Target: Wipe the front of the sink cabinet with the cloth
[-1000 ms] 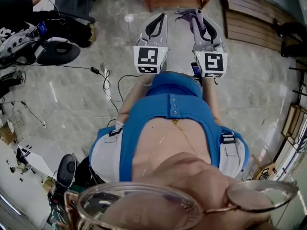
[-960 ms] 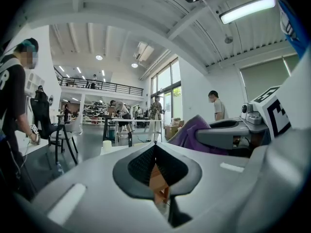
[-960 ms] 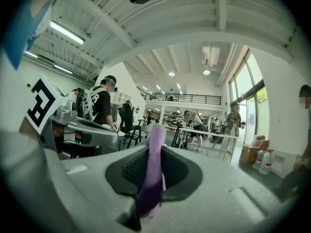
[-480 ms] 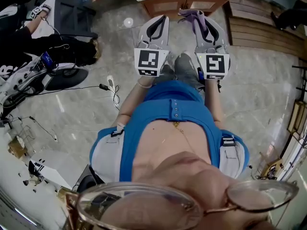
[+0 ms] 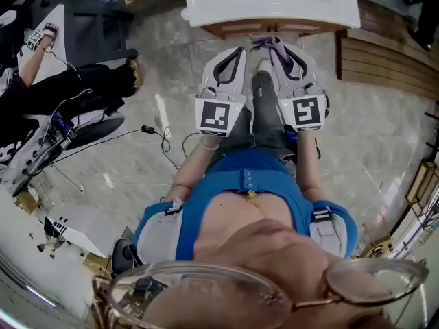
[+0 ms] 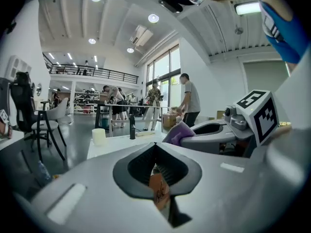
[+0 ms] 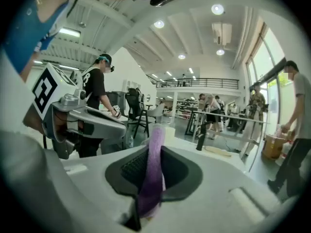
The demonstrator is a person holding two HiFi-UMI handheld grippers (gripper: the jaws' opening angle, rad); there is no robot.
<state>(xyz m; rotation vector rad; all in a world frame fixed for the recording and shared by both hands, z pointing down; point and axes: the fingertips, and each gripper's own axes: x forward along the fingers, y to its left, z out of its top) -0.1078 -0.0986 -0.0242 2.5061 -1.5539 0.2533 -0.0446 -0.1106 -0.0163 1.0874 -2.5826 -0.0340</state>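
Grey plastic left gripper (image 6: pixel 155 147): jaws together, nothing between. At 2 o'clock, grey right gripper (image 6: pixel 188 136) pinches crumpled purple cloth (image 6: pixel 178 131). White countertop (image 6: pixel 112 147) at 9 o'clock.

Purple cloth (image 7: pixel 151 164) in the pale grey right gripper (image 5: pixel 278 46); both it and the grey left gripper (image 5: pixel 233 50) carry black-and-white square markers. The sink cabinet (image 5: pixel 309 28) is orange-brown wood under a white top, over a grey marbled floor (image 5: pixel 171 67).
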